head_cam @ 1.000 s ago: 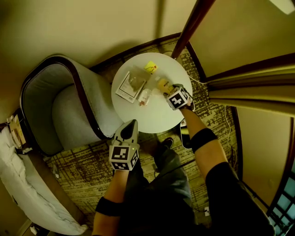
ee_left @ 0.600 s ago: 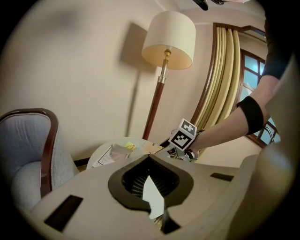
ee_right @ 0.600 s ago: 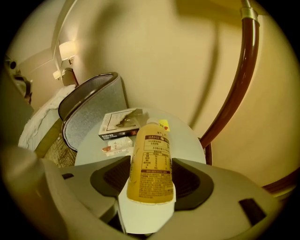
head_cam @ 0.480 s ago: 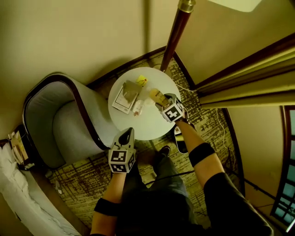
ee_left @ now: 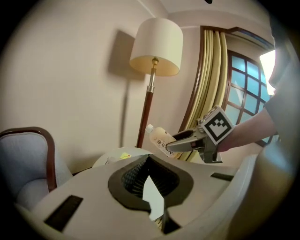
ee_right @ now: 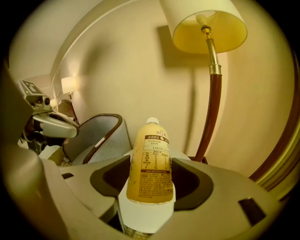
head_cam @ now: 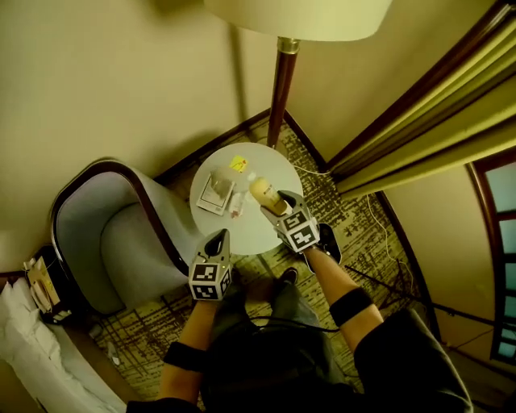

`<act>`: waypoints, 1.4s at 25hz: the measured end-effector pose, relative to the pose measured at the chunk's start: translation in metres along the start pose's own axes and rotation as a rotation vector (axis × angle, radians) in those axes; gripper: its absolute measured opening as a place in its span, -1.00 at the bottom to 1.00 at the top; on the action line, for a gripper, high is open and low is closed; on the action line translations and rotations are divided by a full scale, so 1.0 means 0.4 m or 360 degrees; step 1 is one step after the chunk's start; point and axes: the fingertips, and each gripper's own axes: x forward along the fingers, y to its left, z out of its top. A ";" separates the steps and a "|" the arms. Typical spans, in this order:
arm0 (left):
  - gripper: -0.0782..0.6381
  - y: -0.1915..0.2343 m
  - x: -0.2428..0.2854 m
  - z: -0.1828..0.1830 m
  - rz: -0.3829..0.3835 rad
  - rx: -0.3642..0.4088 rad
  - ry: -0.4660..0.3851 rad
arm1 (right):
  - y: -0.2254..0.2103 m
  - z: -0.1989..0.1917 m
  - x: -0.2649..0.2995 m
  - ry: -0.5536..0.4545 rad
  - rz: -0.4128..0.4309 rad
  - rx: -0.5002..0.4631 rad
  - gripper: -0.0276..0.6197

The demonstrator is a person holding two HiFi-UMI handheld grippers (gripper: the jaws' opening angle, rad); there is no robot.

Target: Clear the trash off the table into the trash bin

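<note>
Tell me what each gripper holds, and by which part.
Right gripper: bottle, fingers on its lower body, cap pointing away. Left gripper: shut, nothing held.

- The bottle [ee_right: 151, 164] is pale yellow with a white cap. Its label carries dark print on a lighter panel.
- The surface [head_cam: 260, 235] is plain white.
- A small packet [head_cam: 239, 164] near the surface's far edge is bright yellow.
- The armchair [head_cam: 121, 250] has grey upholstery in a dark wooden frame.
- The carpet [head_cam: 153, 314] is olive, crossed by broken dark lines.
- The lamp shade [head_cam: 298, 16] is cream. The lamp pole [head_cam: 280, 89] is reddish brown with a brass collar.
- The curtains [head_cam: 419, 121] are golden yellow.
- The wall [head_cam: 121, 81] is beige.
- The left gripper [head_cam: 218, 235] and right gripper [head_cam: 272, 208] are pale grey with dark inner pads. Their cubes show black squares on white.
</note>
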 end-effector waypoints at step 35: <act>-0.78 -0.818 0.150 -0.140 -0.1190 0.0751 0.0354 | -0.057 -0.598 -0.729 -0.0130 -0.1069 0.0940 -0.02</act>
